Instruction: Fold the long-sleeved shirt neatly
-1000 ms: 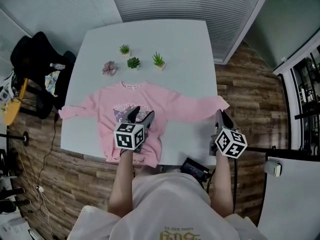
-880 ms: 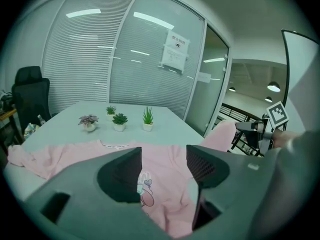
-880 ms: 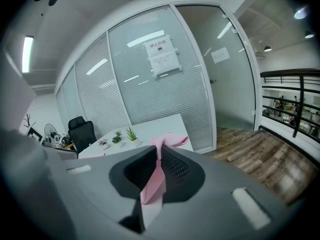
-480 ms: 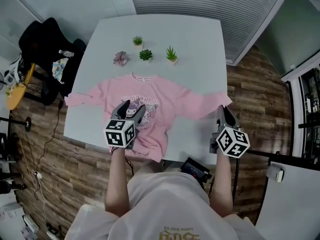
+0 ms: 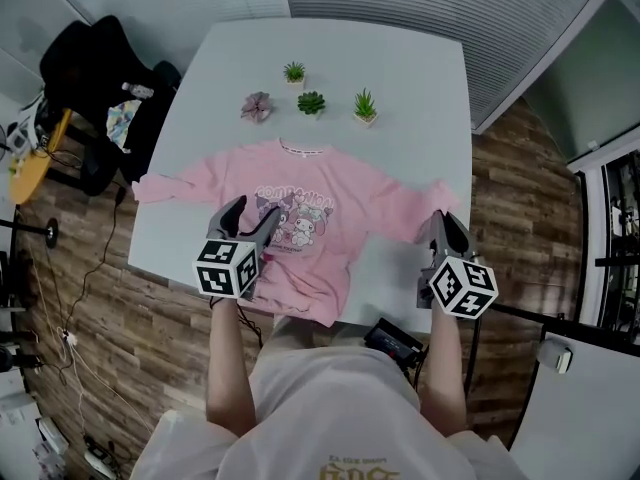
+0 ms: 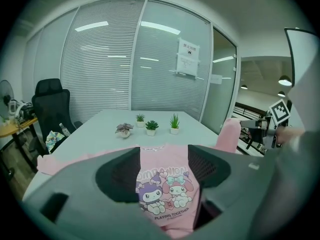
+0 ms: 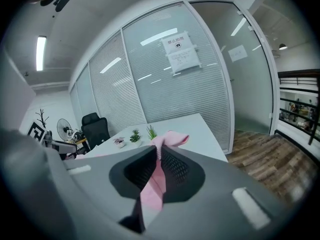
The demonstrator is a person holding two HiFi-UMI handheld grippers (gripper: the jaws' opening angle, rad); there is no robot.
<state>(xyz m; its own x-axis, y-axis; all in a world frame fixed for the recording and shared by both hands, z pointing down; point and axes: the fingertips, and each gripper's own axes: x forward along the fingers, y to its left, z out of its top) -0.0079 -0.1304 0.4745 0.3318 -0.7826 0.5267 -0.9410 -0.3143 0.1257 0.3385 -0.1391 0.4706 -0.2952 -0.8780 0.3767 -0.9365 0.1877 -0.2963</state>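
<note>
The white tabletop point(image 5: 400, 78) fills the middle of your head view, with a black chair point(image 5: 95, 58) beside its left edge. The pink shirt point(image 5: 330, 203) lies spread face up on the near half, print showing, collar away from you and hem hanging over the near edge. The left sleeve point(image 5: 165, 185), on your left, stretches flat to the tabletop's left edge. The right sleeve point(image 5: 410, 203) runs to the right edge, where your right tongs point(image 5: 440, 223) are closed narrow on its end, and the pink cloth point(image 7: 159, 176) runs up between the jaws. Your left tongs point(image 5: 250, 216) hover over the shirt's lower left part, jaws wide and opening, gripping nothing, with the print visible past them. Four small plants point(image 5: 311, 102) stand beyond the collar.
</note>
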